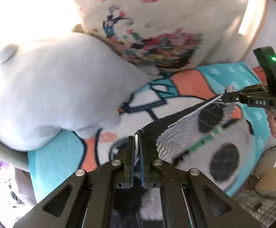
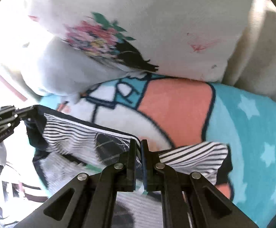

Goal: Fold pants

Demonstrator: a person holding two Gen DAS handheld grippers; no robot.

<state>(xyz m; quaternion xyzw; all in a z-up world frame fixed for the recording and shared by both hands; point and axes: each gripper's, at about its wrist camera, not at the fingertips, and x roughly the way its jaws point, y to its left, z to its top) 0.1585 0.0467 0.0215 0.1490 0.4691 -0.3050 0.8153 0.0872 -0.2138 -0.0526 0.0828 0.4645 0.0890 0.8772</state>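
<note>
The pants (image 1: 183, 131) are black-and-white striped with dark round patches. They hang stretched between my two grippers above a colourful blanket. My left gripper (image 1: 137, 142) is shut on one end of the pants' upper edge. My right gripper (image 1: 225, 95) shows at the right of the left wrist view, shut on the other end. In the right wrist view my right gripper (image 2: 139, 146) is shut on the pants (image 2: 77, 134), and my left gripper (image 2: 26, 112) holds the far corner at the left.
A turquoise, orange and white cartoon blanket (image 1: 185, 83) covers the bed (image 2: 252, 133). A large white plush toy (image 1: 52, 95) and a flower-print pillow (image 1: 157, 22) lie at the back. Cardboard boxes (image 1: 271, 178) stand off the bed at the right.
</note>
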